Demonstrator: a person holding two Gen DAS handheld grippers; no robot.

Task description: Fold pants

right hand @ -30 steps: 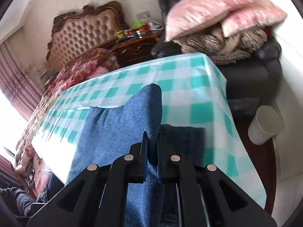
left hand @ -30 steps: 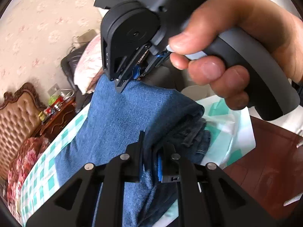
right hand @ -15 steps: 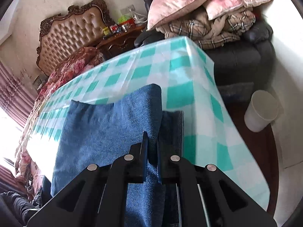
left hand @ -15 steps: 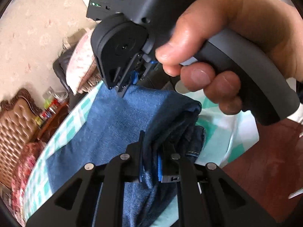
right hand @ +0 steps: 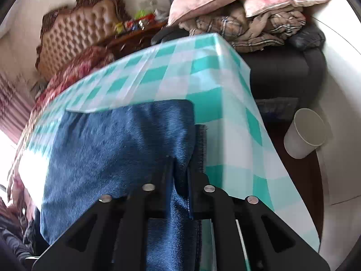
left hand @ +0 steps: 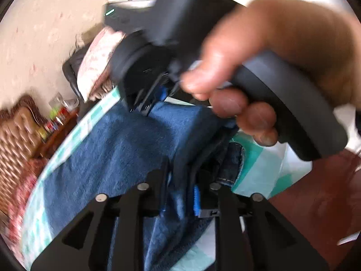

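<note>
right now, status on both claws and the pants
Left claw and right claw just been opening, denim between each. Pants folded over on checked table. Nothing in the way.

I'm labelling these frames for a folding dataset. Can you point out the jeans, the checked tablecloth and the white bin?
jeans (right hand: 117, 149): right wrist view, on the folded top layer.
checked tablecloth (right hand: 198, 72): right wrist view, on bare cloth beyond the jeans.
white bin (right hand: 304, 133): right wrist view, on its side wall.

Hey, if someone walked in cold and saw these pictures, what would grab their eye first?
Probably the folded blue denim pants spread across the teal-and-white checked tablecloth, one edge running between the fingers of each hand-held gripper. Next, the person's hand wrapped around the right hand-held gripper, filling the left camera's upper right.
</note>
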